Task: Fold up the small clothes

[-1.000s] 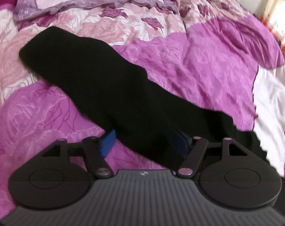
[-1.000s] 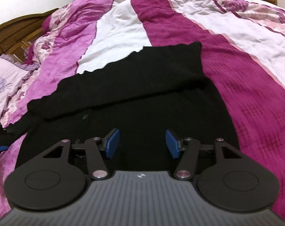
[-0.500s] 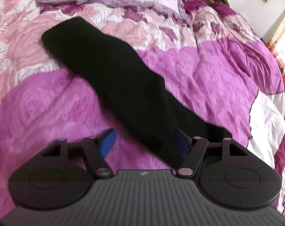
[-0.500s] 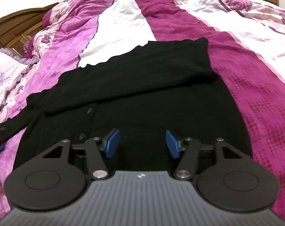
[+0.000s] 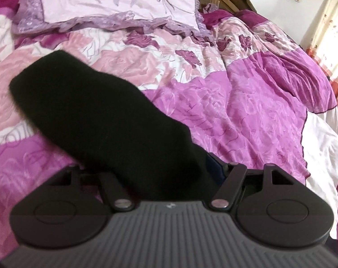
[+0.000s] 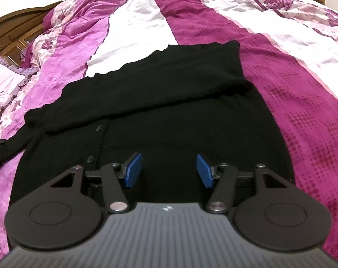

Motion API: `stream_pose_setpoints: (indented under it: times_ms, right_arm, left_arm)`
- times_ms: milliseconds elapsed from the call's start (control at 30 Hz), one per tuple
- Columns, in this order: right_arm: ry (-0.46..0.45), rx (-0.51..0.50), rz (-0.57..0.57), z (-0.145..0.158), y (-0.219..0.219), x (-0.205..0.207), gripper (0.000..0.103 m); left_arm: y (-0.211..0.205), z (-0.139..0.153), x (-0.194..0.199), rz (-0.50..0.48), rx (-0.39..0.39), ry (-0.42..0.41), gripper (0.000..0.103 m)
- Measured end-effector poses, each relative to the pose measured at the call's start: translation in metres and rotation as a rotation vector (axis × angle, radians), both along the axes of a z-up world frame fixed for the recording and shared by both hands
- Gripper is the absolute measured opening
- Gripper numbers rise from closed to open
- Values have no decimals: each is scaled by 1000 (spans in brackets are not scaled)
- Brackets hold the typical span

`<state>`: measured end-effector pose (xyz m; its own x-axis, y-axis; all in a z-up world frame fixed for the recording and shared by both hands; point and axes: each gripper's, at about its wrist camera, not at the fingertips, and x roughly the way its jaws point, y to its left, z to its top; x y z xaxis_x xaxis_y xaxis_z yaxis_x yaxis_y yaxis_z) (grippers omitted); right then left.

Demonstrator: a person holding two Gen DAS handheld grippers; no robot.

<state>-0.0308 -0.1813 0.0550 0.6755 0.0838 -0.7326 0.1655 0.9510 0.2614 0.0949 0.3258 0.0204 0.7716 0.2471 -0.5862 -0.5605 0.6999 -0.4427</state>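
**Left sleeve out, second fold pending**

Bedspread [image 6: 303, 116] carries a black cardigan [image 6: 169, 134] lying flat, button placket facing up, one sleeve already crossed over the chest. The other sleeve [image 5: 97, 116] runs off toward the pillow [image 5: 115, 2], long axis diagonal from the left gripper [image 5: 169, 174] up and to the left. Left is clearly the nearer tool; judging by that, it takes the fold across the body. Sleeve cloth covers its pads, so can't tell if it's clamped. Right gripper [image 6: 167, 170] hovers over the lower body, fingers [image 6: 133, 169] spread wide, holding nothing
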Motion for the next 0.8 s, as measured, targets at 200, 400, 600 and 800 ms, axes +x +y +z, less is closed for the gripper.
stream_pose_setpoints:
  times_ms: [200,400,600,800]
  right_arm:
    - [2,11,-7,-1,-2,1,62]
    - [0,27,-18,-3,-5,1,62]
    - [-7,39,-24,-3,-6,1,62]
    - [-14,57,-35,-4,-13,-3,62]
  left_arm:
    - [14,3,1,-61,-22,-39,9]
    - [6,38,-21,-125,37,-185,5]
    - [-36,86,-33,-206,149,-328,5]
    - [-74,106,-26,-271,239,-347,5]
